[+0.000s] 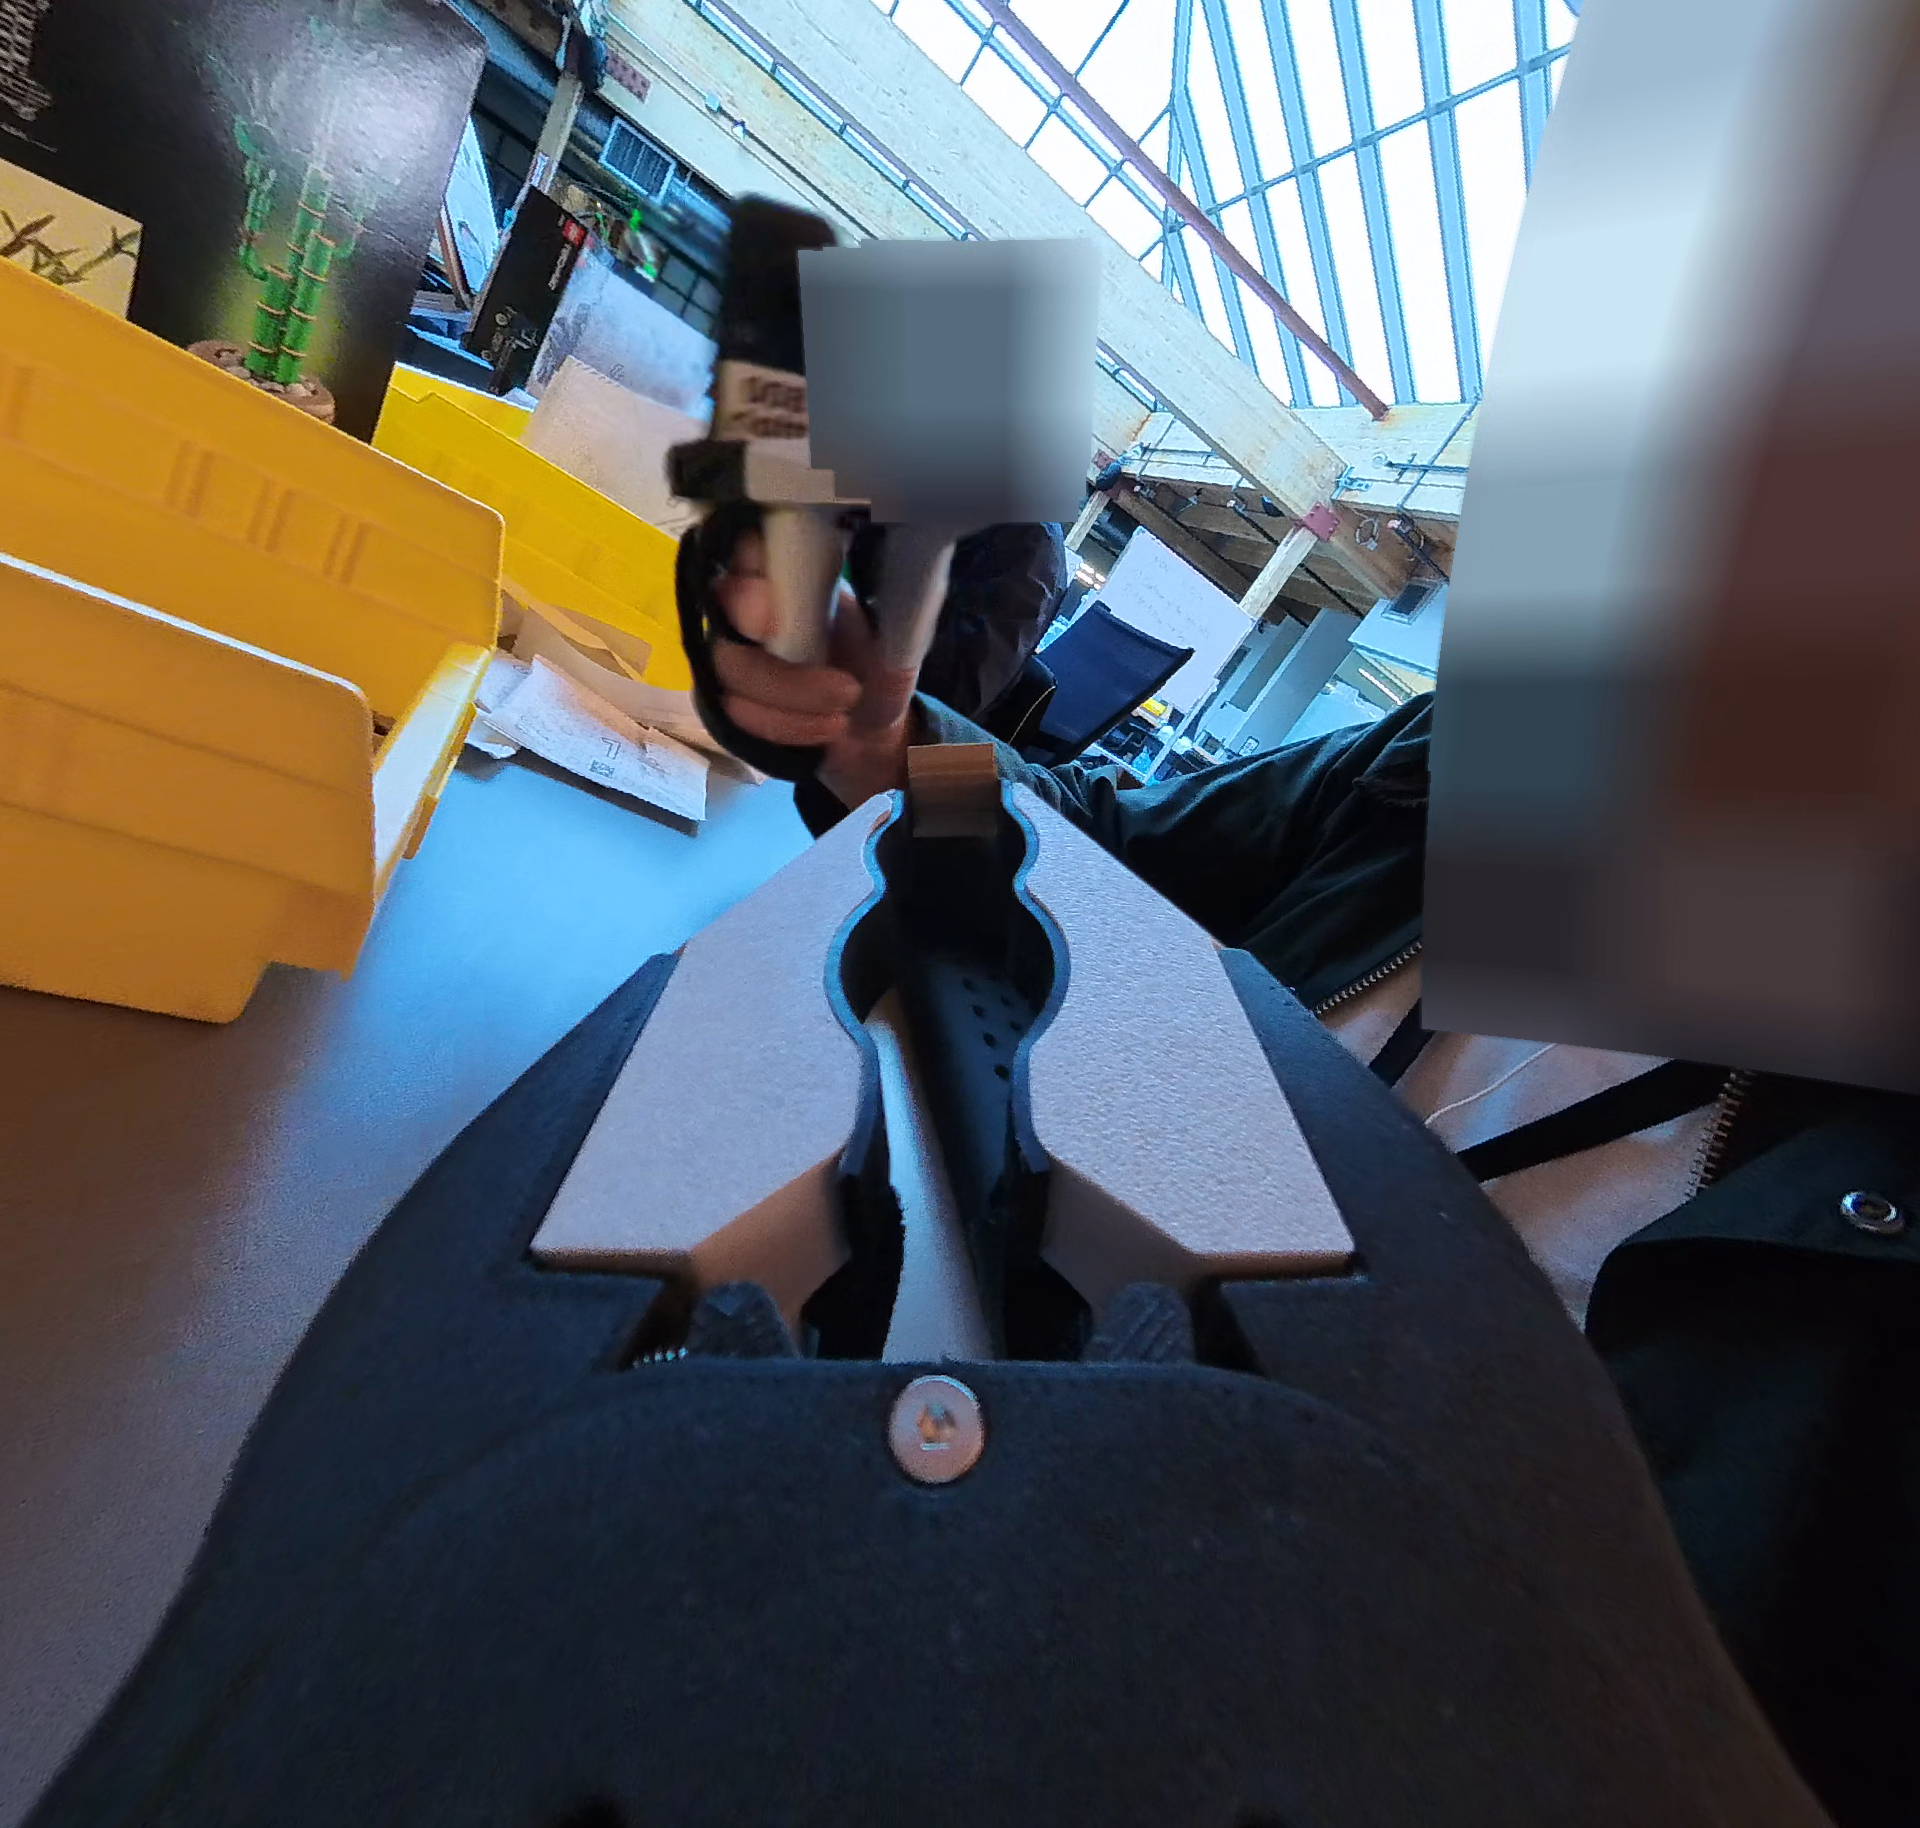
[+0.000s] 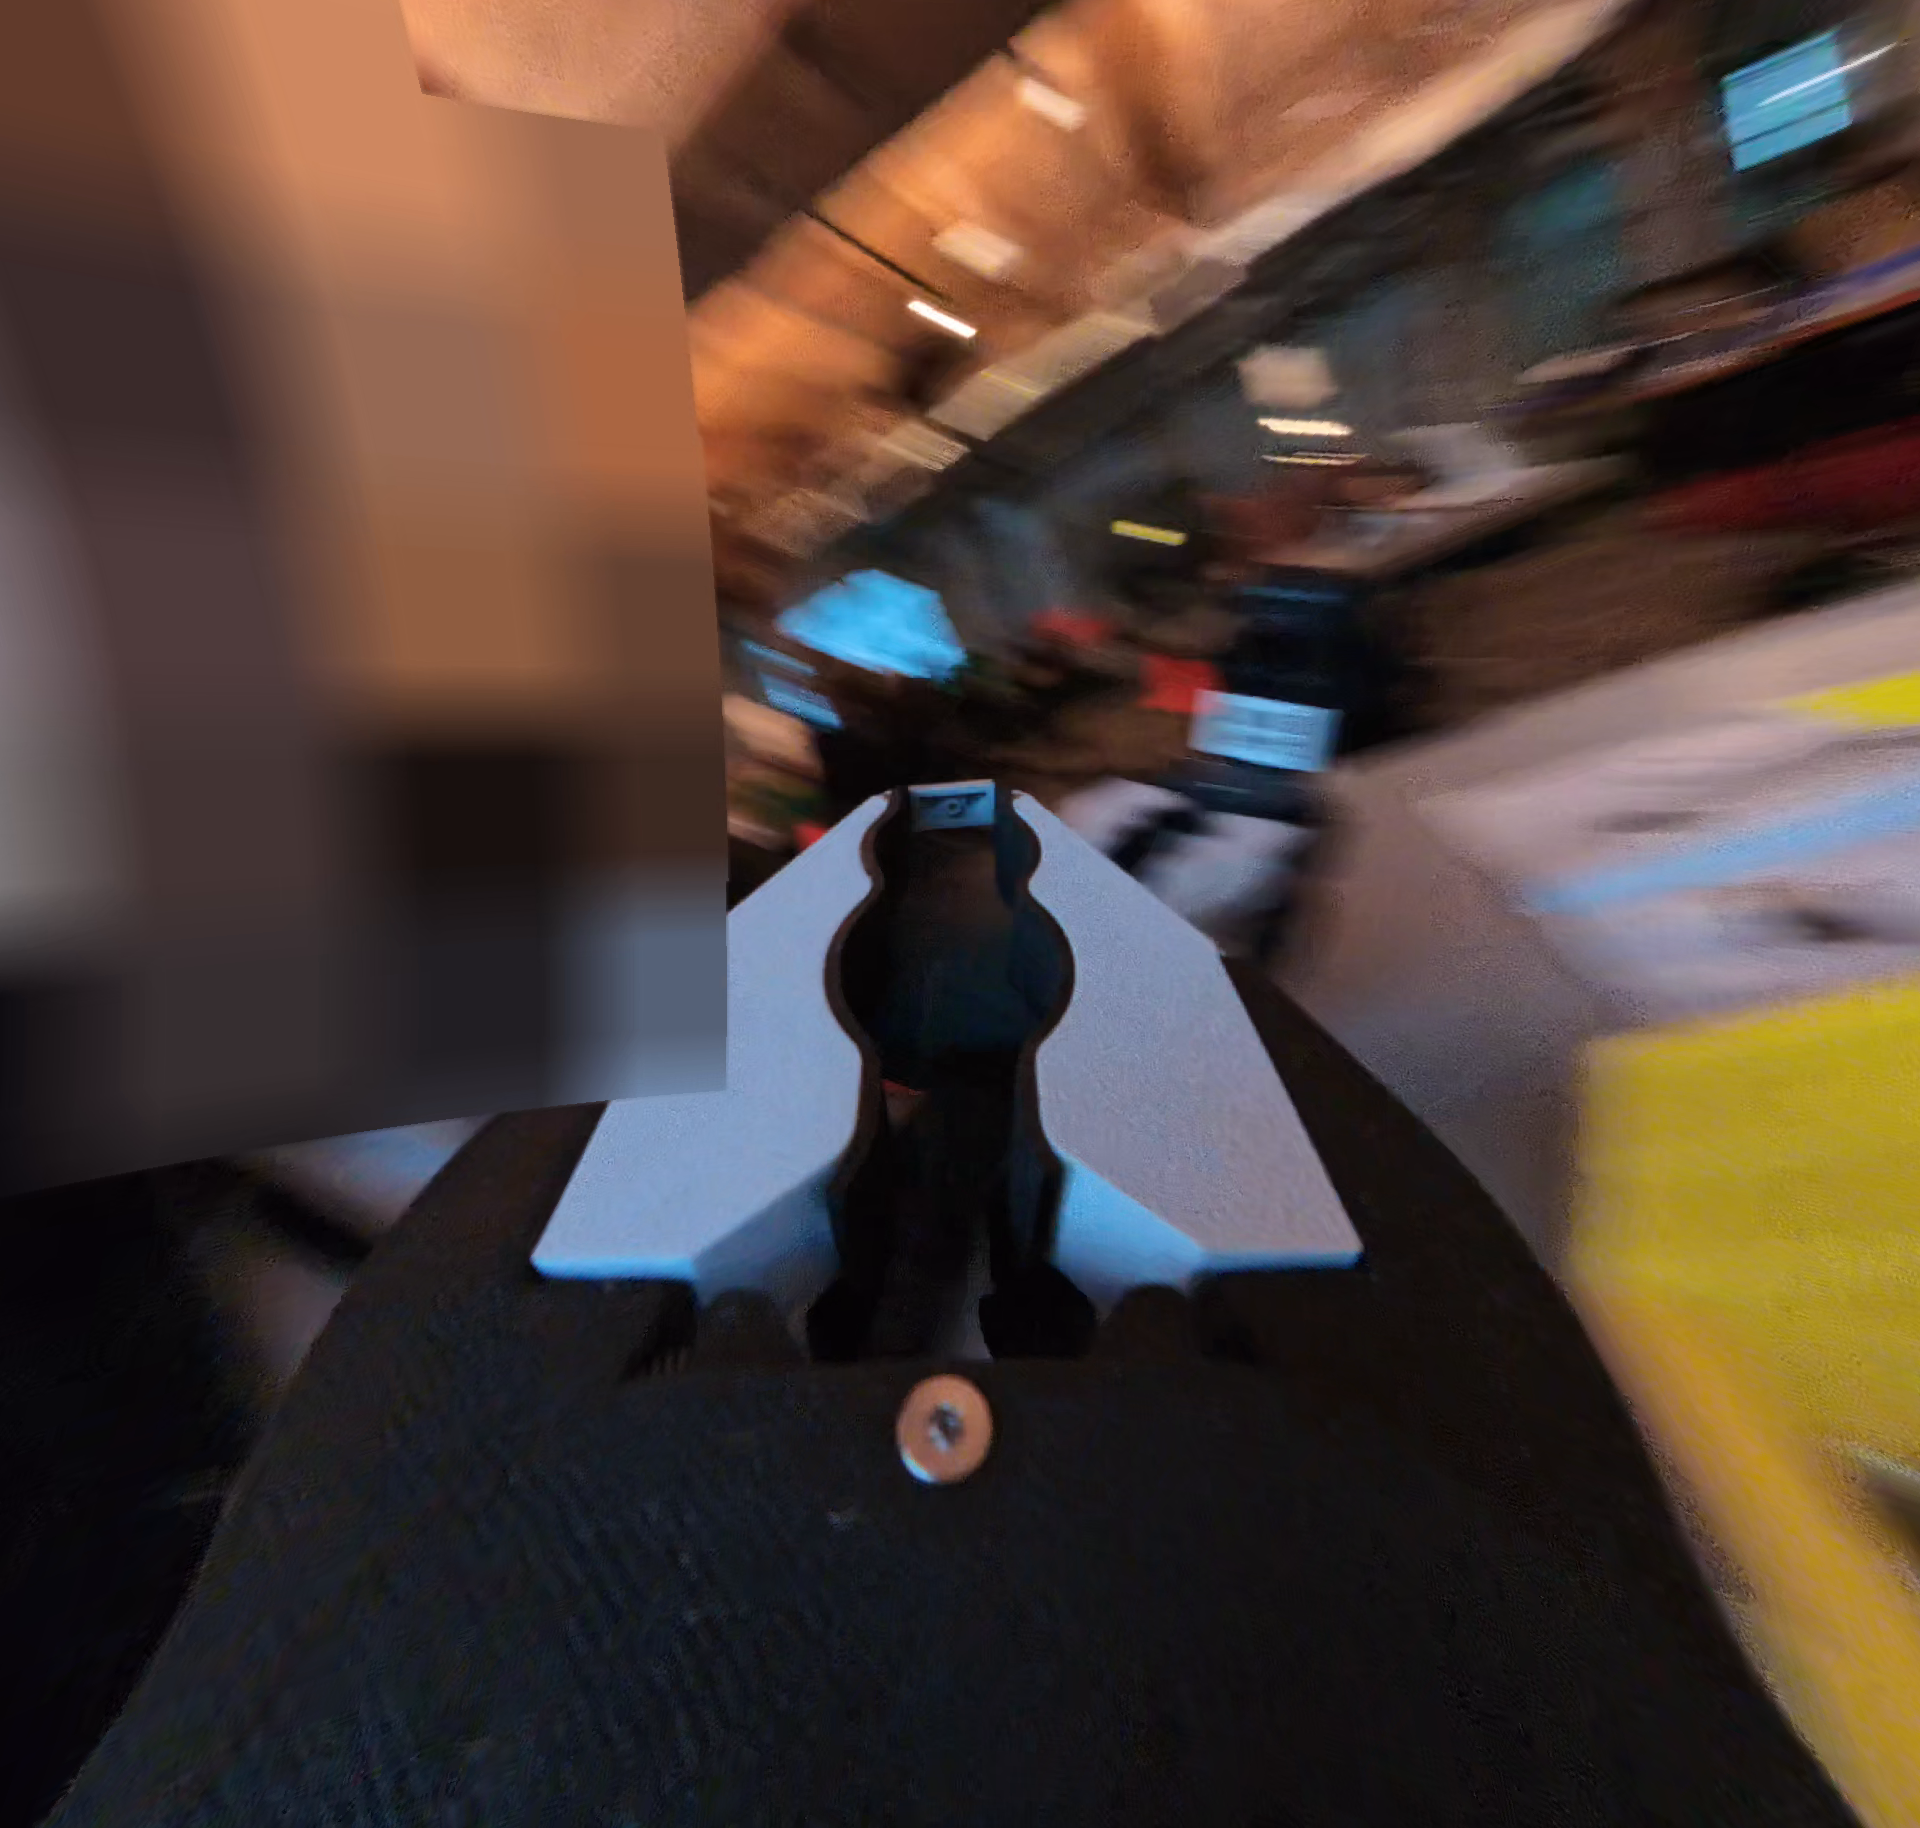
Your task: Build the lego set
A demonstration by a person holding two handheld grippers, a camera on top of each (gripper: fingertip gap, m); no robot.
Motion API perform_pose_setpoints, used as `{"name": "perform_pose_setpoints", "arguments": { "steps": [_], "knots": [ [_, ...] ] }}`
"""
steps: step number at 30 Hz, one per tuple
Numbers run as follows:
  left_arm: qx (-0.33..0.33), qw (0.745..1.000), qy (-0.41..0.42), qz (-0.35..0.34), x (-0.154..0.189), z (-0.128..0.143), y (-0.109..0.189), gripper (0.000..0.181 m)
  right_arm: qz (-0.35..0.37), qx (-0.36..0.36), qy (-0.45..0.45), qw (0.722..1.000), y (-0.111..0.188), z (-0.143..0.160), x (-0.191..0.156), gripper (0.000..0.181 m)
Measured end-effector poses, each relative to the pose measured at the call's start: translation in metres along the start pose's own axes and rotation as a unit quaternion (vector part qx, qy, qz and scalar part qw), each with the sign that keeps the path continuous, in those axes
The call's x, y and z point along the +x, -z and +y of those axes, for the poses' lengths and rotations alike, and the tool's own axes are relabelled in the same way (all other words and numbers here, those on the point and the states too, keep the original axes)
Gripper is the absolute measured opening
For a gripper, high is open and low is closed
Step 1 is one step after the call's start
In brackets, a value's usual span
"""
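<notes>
1. The left claw (image 1: 948,810) has matte, grainy pale fingers with wavy scalloped inner edges set in a rough black printed body; its tips pinch a small tan lego piece (image 1: 950,789) with a ribbed, stepped side, held up off the grey desk (image 1: 540,905).
2. The right claw (image 2: 954,808) is built the same way, and its tips are pressed onto a small grey lego piece (image 2: 956,806), flat-faced with a faint raised mark.
3. In the left wrist view the right claw (image 1: 831,573) also shows farther off, gripped in a hand (image 1: 800,687); it is blurred and partly behind a mosaic patch, so how its fingers stand cannot be read there.
4. Smooth yellow plastic bins (image 1: 208,635) sit on the desk to the left, stacked or nested; their insides are out of sight, so I cannot tell what they hold.
5. Behind them stands a glossy black lego box (image 1: 260,147) picturing a green bamboo plant, cut off by the frame's edge.
6. Crumpled white paper bags (image 1: 603,729) lie on the desk beyond the bins.
7. The right wrist view is heavily motion-blurred: only a yellow shape (image 2: 1745,1259) at the right and smeared lights are legible.
</notes>
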State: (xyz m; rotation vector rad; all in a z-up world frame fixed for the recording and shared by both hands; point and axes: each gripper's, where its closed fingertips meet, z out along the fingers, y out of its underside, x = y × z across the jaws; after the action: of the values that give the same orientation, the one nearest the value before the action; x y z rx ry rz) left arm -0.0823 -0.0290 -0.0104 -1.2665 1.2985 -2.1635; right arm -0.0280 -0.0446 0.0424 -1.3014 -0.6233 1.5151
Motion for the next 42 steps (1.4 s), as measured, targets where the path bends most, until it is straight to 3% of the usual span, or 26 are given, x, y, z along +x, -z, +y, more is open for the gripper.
{"name": "perform_pose_setpoints", "arguments": {
  "steps": [1, 4, 6, 10, 14, 16, 19, 24, 27, 30, 31, 36, 38, 42],
  "knots": [
    [-0.001, 1.000, -0.001, -0.001, 0.000, 0.000, 0.000, 0.013, 0.107, -0.043, 0.113, 0.987, 0.006, 0.005, 0.021, 0.014],
    [-0.004, 1.000, -0.001, -0.002, 0.000, 0.001, -0.001, 0.013, 0.331, -0.130, 0.385, 0.852, 0.039, -0.009, 0.055, 0.014],
    [-0.008, 1.000, -0.001, -0.004, -0.001, 0.003, -0.001, 0.013, 0.397, -0.172, 0.457, 0.777, 0.052, -0.015, 0.064, 0.014],
    [-0.010, 1.000, 0.000, -0.006, -0.002, 0.004, -0.002, 0.013, 0.487, -0.273, 0.520, 0.647, 0.082, -0.012, 0.093, 0.014],
    [-0.008, 1.000, 0.004, -0.009, -0.004, 0.004, -0.001, 0.013, 0.525, -0.367, 0.513, 0.572, 0.105, 0.002, 0.119, 0.014],
    [-0.006, 1.000, 0.008, -0.017, -0.008, 0.004, 0.000, 0.013, 0.550, -0.402, 0.478, 0.555, 0.122, 0.009, 0.133, 0.015],
    [0.001, 0.999, 0.025, -0.040, -0.018, 0.003, 0.002, 0.013, 0.596, -0.374, 0.397, 0.589, 0.145, 0.009, 0.145, 0.033],
    [0.027, 0.997, 0.045, -0.058, -0.028, -0.003, 0.008, 0.013, 0.586, -0.234, 0.326, 0.704, 0.137, -0.015, 0.127, 0.033],
    [0.049, 0.994, 0.078, -0.062, -0.034, -0.007, 0.010, 0.013, 0.469, -0.195, 0.338, 0.792, 0.087, -0.007, 0.104, 0.037],
    [0.048, 0.991, 0.120, -0.043, -0.034, -0.004, 0.008, 0.013, 0.302, -0.210, 0.323, 0.872, 0.021, 0.037, 0.070, 0.043],
    [0.033, 0.990, 0.131, -0.038, -0.033, 0.001, 0.006, 0.013, 0.270, -0.235, 0.325, 0.875, 0.009, 0.053, 0.065, 0.043],
    [-0.043, 0.982, 0.181, -0.038, -0.036, 0.029, -0.004, 0.014, 0.222, -0.310, 0.408, 0.829, -0.014, 0.094, 0.059, 0.043],
    [-0.060, 0.978, 0.197, -0.040, -0.038, 0.037, -0.006, 0.013, 0.231, -0.324, 0.439, 0.806, -0.017, 0.098, 0.062, 0.038],
    [-0.093, 0.974, 0.202, -0.048, -0.040, 0.049, -0.008, 0.014, 0.222, -0.343, 0.452, 0.793, -0.019, 0.106, 0.063, 0.019]
  ]
}}
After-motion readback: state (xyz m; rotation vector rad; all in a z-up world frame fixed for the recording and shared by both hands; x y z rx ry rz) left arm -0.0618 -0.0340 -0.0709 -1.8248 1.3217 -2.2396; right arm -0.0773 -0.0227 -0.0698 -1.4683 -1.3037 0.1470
